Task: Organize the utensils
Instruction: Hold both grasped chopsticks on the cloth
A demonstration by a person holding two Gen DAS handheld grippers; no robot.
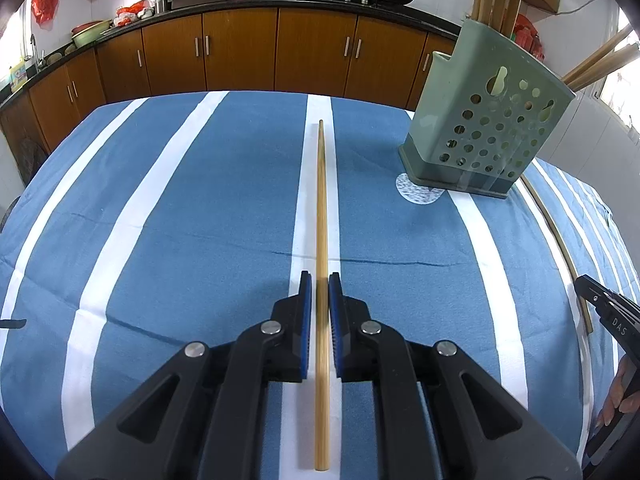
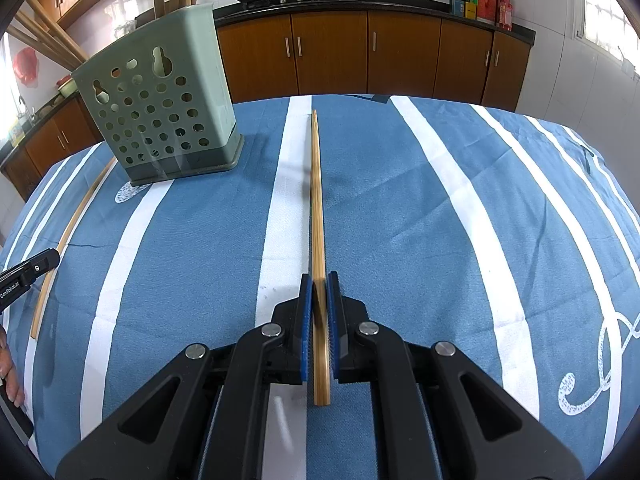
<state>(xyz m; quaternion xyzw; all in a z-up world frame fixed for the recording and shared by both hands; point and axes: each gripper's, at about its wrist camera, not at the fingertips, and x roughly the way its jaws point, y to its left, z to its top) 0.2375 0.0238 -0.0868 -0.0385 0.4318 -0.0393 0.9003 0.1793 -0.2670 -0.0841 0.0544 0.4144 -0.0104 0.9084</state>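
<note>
My left gripper (image 1: 320,278) has its blue pads close on either side of a bamboo chopstick (image 1: 321,216) that lies straight ahead on the striped cloth; a thin gap shows by each pad. My right gripper (image 2: 319,278) is shut on a second bamboo chopstick (image 2: 317,200) that points forward, its shadow on the cloth to its left. The green perforated utensil holder (image 1: 486,120) stands at the right in the left wrist view and at the left in the right wrist view (image 2: 160,108), with several chopsticks standing in it.
The table wears a blue cloth with white stripes (image 1: 180,220). The right gripper's chopstick shows at the right edge of the left view (image 1: 560,240), the left gripper's chopstick at the left edge of the right view (image 2: 68,236). Kitchen cabinets (image 1: 240,48) stand behind the table.
</note>
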